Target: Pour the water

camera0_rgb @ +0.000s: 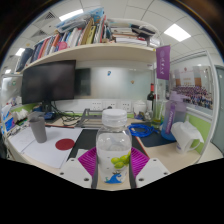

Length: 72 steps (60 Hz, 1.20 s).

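Note:
A clear plastic water bottle point(113, 145) with a white cap and a green-and-blue label stands upright between my gripper's point(112, 168) fingers. Both purple pads point(89, 160) press against its sides, so the gripper is shut on the bottle. The bottle's base is hidden below the fingers. A grey cup point(38, 128) stands on the desk well beyond the fingers, off to the left. A red round coaster point(65, 144) lies on the white sheet near that cup.
The desk point(45, 150) carries a monitor point(50, 82), a blue bowl point(142, 129), a white box point(186, 135) and clutter at the right. A shelf of books point(75, 40) runs above. A purple poster point(163, 62) hangs at the right.

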Motion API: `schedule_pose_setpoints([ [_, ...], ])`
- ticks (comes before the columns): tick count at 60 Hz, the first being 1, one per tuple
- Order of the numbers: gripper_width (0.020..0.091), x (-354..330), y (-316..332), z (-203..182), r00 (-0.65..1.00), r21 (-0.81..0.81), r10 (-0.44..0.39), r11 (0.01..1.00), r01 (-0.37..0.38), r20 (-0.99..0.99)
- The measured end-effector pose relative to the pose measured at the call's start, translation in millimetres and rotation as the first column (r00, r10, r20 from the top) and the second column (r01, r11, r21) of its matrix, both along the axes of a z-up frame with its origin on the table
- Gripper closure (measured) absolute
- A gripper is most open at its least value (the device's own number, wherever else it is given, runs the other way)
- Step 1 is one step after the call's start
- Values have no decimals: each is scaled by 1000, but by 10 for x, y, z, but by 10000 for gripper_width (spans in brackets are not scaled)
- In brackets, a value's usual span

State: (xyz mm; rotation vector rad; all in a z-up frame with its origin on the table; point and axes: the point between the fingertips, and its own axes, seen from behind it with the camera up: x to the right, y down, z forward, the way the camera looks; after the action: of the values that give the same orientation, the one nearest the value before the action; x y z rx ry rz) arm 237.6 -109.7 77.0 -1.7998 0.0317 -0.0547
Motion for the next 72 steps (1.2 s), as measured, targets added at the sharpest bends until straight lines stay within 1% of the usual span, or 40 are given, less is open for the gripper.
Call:
schedule_pose_setpoints([
  [2,670,-5,11,5,1000,6,7,1000,-7,2],
  [6,723,-21,37,-4,1000,5,11,1000,-11,11],
  [8,722,-23,46,-9,1000,-1,12,1000,-12,14],
  [9,733,-34,51,-7,1000,-3,16,1000,-16,16],
  [16,735,-51,81,24,997,-33,8,999,-6,72],
  [22,736,-140,152,268,986,-36,10,999,-4,165],
  [28,736,-351,347,502,951,-74,52,997,-31,305],
  [32,736,-563,514,597,895,-125,114,990,-66,430],
  [36,735,-776,694,706,816,-172,171,981,-89,553],
  [41,736,-1037,908,821,673,-225,244,967,-117,698],
  [50,737,-1563,1265,916,352,-280,311,950,-137,883],
  [54,736,-1794,1359,875,217,-309,335,940,-146,917],
  [56,735,-1865,1391,847,151,-326,345,936,-137,926],
  [59,735,-1989,1451,837,68,-340,353,928,-149,933],
  [62,737,-2056,1461,785,-16,-361,362,925,-121,932],
  [72,736,-2190,1529,671,-168,-395,379,916,-75,910],
])
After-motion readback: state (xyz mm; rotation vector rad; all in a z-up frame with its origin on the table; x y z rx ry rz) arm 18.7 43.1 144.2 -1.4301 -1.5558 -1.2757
